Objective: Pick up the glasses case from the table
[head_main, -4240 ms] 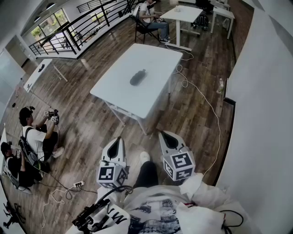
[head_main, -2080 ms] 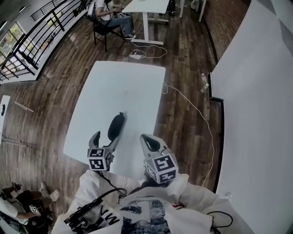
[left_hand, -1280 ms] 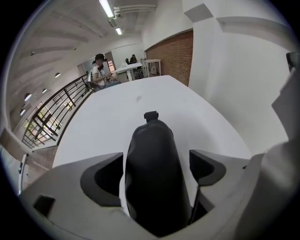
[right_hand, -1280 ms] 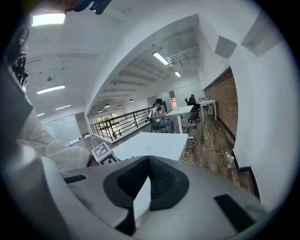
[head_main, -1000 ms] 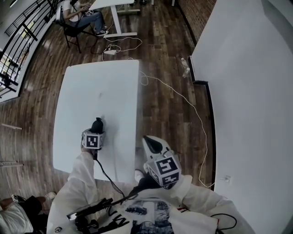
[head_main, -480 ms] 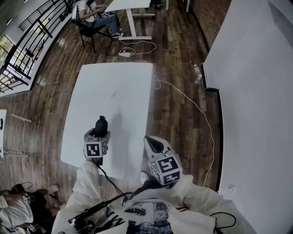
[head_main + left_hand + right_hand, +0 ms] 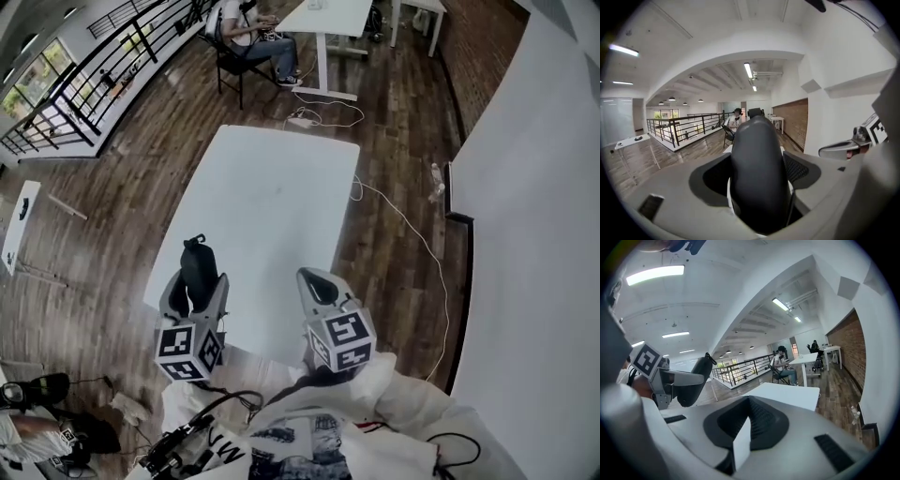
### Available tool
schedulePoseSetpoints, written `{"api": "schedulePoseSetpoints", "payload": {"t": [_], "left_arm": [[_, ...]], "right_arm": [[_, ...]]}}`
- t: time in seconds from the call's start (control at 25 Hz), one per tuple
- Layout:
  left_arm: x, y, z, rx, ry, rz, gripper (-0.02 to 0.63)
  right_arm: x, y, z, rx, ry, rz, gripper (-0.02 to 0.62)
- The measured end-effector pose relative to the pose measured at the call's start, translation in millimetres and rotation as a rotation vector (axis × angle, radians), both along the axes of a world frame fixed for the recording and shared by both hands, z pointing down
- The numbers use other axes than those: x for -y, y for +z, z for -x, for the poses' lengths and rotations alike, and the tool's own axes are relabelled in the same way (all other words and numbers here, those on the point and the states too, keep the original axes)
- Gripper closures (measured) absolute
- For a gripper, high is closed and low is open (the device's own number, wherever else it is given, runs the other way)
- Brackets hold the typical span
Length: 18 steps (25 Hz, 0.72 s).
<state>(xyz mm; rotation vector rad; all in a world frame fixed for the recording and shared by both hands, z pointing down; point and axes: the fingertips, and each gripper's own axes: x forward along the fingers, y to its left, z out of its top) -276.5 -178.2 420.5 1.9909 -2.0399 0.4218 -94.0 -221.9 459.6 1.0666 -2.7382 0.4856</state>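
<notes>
The glasses case (image 7: 198, 270) is dark, long and rounded, and it hangs above the near left corner of the white table (image 7: 272, 202). My left gripper (image 7: 195, 289) is shut on it, a jaw pressing each side. In the left gripper view the glasses case (image 7: 757, 168) stands upright between the jaws of the left gripper (image 7: 757, 192) and fills the middle. My right gripper (image 7: 317, 284) hovers over the table's near edge, shut, with nothing in it. In the right gripper view the right gripper (image 7: 746, 430) is closed, and the glasses case (image 7: 696, 379) shows at the left, held up.
A person sits on a chair (image 7: 246, 28) at a second white table (image 7: 333, 14) at the far end. A cable (image 7: 408, 220) runs over the wood floor right of the table. A white wall (image 7: 525, 234) stands at the right, a black railing (image 7: 103, 61) at the far left.
The left gripper has lifted the glasses case off the table and drawn it toward me. The right gripper has shifted a little. The head view has swung.
</notes>
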Motion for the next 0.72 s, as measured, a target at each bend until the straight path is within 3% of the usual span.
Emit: {"api": "schedulePoseSetpoints", "payload": {"t": [0.32,0.72], "left_arm": [[-38.4,-5.8,18.9,0.009,-0.074,-0.041,0.236],[-42.1,-23.9,19.5,0.031,-0.078,-0.075,0.236]], "right_arm": [[-14.7,-28.4,21.6,0.022,-0.035,-0.081,0.6],[-18.2,-49.2,23.7,0.035,-0.046,-0.126,0.6]]}}
